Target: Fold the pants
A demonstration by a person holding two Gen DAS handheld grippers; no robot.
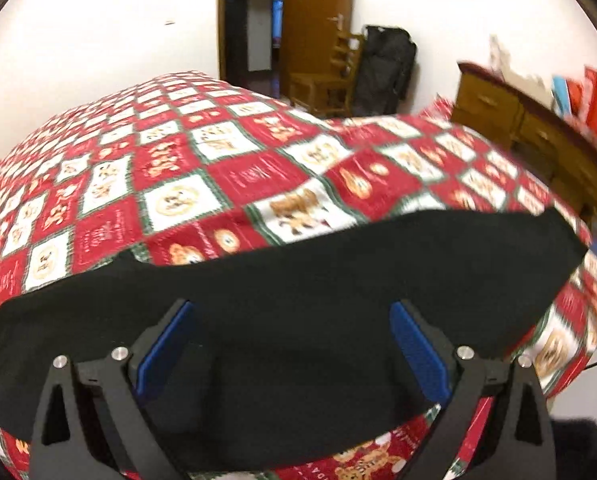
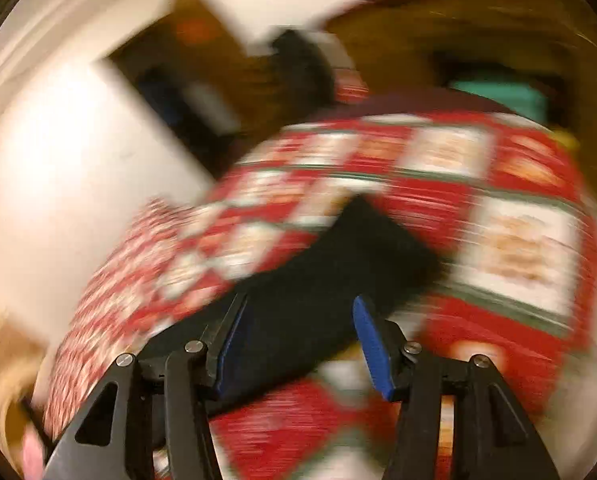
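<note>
Blue pads [image 1: 416, 350] of my left gripper [image 1: 292, 344] fill the bottom of the left wrist view, and they stand wide apart with nothing pinched between them. Beneath and just beyond them lies the pants [image 1: 298, 300], a black band of cloth stretched across the bed from the left edge of the view almost to the right. It lies flat on the bedspread [image 1: 226, 168], a red, white and green check printed with bears. Past the bed I see a white wall [image 1: 98, 20], an open wooden door [image 1: 318, 24], a wooden chair [image 1: 326, 80] with a dark bag [image 1: 386, 68] leaning beside it, and a wooden dresser [image 1: 518, 120] at the right with red boxes [image 1: 594, 100] on top. None of these stands between my left gripper and the cloth.

My right wrist view is heavily smeared and tilted. My right gripper [image 2: 300, 344] shows its two blue pads set apart at a middling gap, and I see no cloth clamped between them. The black pants run from between the fingers up and to the right, ending in a squared corner on the bedspread. Whether the left finger [image 2: 228, 344] touches the cloth I cannot tell through the blur. Behind, only a pale wall, brown furniture and a dark doorway can be made out.
</note>
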